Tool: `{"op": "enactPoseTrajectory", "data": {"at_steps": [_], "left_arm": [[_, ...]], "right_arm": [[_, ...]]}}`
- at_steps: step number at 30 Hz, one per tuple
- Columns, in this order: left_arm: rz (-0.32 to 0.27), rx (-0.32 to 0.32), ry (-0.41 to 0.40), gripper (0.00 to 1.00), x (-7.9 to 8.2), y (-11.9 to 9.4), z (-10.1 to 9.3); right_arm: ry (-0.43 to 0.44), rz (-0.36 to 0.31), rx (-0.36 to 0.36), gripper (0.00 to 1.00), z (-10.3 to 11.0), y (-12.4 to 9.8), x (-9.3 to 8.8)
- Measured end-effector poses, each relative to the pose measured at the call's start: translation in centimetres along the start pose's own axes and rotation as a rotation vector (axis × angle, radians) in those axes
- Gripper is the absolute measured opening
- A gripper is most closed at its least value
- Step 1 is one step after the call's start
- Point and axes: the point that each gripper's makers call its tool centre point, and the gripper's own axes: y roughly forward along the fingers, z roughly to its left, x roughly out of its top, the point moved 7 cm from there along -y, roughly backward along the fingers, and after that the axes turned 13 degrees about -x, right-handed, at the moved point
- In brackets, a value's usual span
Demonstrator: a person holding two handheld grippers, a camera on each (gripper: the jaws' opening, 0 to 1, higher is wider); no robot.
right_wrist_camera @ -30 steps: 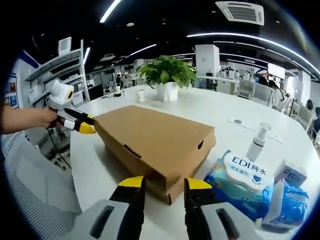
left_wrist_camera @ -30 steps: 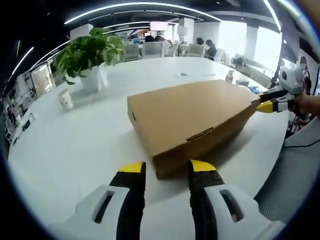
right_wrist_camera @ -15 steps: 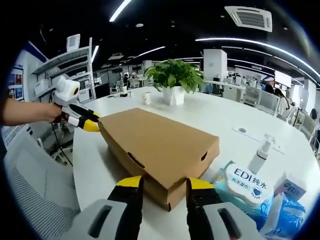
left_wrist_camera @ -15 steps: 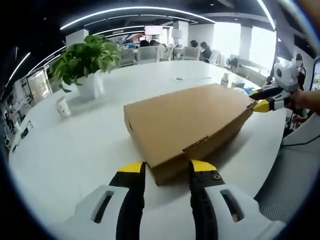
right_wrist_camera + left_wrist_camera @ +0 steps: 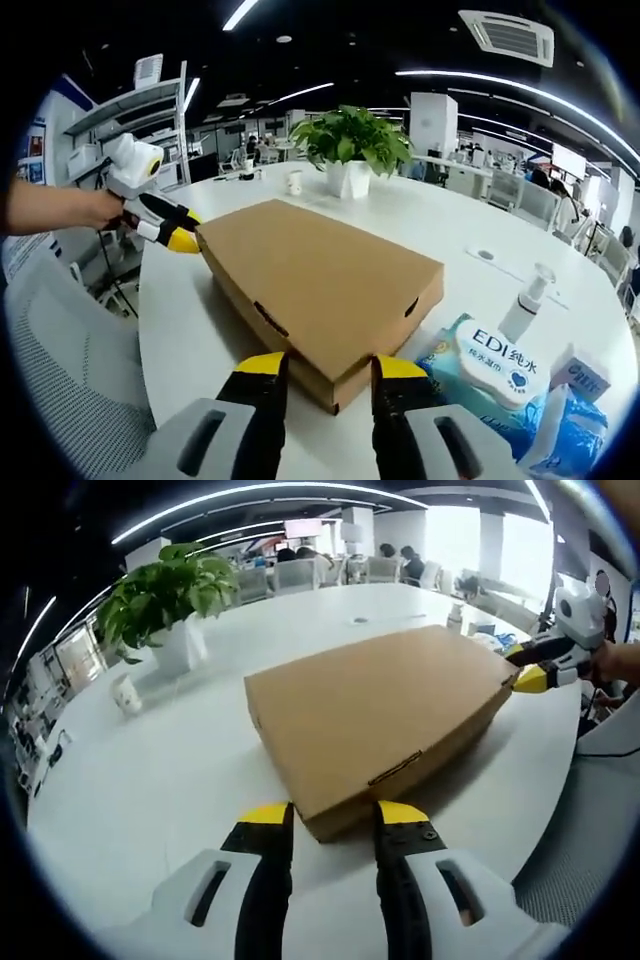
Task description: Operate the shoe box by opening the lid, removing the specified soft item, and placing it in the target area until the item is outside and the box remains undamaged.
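Two tools are bracketing the flat brown cardboard shoe box (image 5: pixel 380 715) at opposite corners — the left tool (image 5: pixel 322 818) with its jaws apart astride the near corner, the right tool (image 5: pixel 318 366) likewise spread around the far one. The box is lying closed on the round white desk (image 5: pixel 160 770), so the lid-opening step is just starting; the next move probably calls for catching the lid edge and lifting gently. Its long axis is running from one tool to the other — a white potted green plant (image 5: pixel 170 595) is standing well apart.
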Motion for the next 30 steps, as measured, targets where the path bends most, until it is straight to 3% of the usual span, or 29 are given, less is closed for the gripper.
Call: {"op": "enactPoseTrajectory", "data": {"at_steps": [30], "left_arm": [[0.05,0.009,0.002,0.32,3.2,2.9,3.3]], "right_arm": [[0.017,0.026,-0.034,0.3,-2.1,3.7,2.0]]}}
